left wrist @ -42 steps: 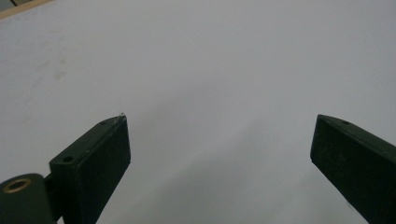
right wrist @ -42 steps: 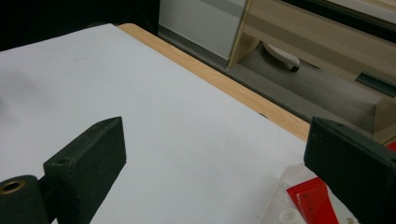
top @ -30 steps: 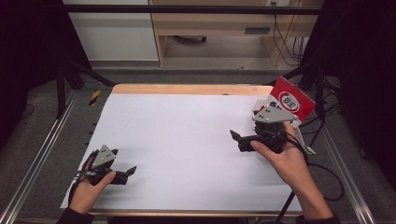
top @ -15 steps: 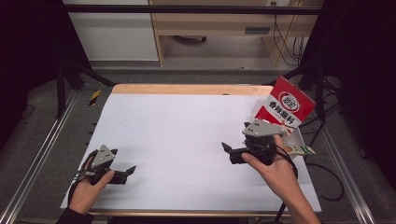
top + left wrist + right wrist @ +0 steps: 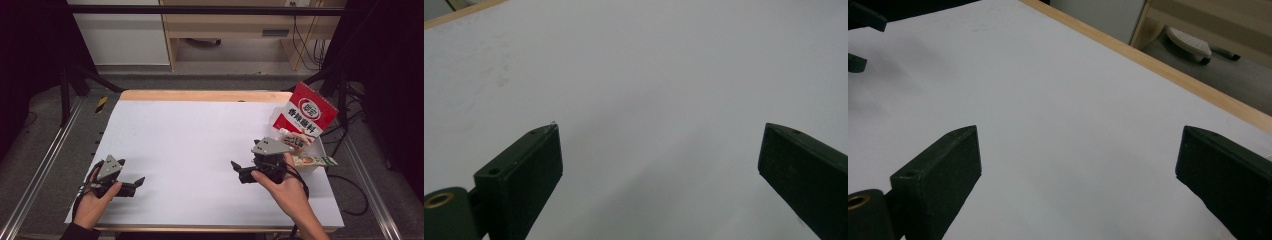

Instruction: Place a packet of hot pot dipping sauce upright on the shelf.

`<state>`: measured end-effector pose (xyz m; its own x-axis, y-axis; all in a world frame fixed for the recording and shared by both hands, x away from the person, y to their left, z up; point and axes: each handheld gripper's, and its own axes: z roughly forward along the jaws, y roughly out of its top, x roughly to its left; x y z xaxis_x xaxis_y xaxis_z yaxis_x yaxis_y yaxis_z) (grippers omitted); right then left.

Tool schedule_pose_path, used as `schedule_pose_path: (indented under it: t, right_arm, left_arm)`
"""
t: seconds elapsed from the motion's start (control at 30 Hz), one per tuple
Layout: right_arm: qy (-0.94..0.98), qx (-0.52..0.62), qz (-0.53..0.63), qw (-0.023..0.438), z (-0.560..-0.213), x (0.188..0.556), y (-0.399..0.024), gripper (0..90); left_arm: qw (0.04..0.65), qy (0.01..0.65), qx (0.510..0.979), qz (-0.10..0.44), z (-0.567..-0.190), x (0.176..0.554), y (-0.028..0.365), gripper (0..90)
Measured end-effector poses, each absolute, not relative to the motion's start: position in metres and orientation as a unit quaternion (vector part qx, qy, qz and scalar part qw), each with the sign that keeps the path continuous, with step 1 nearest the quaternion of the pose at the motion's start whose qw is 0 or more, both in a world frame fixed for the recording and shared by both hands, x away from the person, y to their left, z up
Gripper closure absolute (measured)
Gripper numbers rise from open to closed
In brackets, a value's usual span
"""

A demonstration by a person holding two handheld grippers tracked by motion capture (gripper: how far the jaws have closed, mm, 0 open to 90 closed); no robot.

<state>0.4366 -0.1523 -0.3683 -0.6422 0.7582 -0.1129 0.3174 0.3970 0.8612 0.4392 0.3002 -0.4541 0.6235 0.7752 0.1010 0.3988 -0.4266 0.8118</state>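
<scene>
Right tool [image 5: 239,171] sits at the lower right of the high view, jaws spread wide, gripping nothing, over bare white desk [image 5: 200,140]. Just beside it, further right, the red packet [image 5: 311,112] stands in a white box [image 5: 320,150]. Left tool [image 5: 136,184], lower left, also wide open and empty.

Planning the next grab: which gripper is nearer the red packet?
Right. The right gripper sits just below-left of the red packet; the left gripper is across the table.
</scene>
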Motion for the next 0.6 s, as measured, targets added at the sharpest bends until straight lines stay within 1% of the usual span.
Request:
schedule_pose_path:
  t: [0.47,0.6]
  right_arm:
    - [0.805,0.361,0.414,0.223,-0.412,0.446,-0.138,5.4]
    - [0.805,0.367,0.411,0.22,-0.424,0.451,-0.132,5.6]
  left_arm:
    - [0.387,0.366,0.81,0.245,-0.454,0.439,0.302,4.3]
    - [0.387,0.367,0.809,0.247,-0.454,0.439,0.304,4.3]
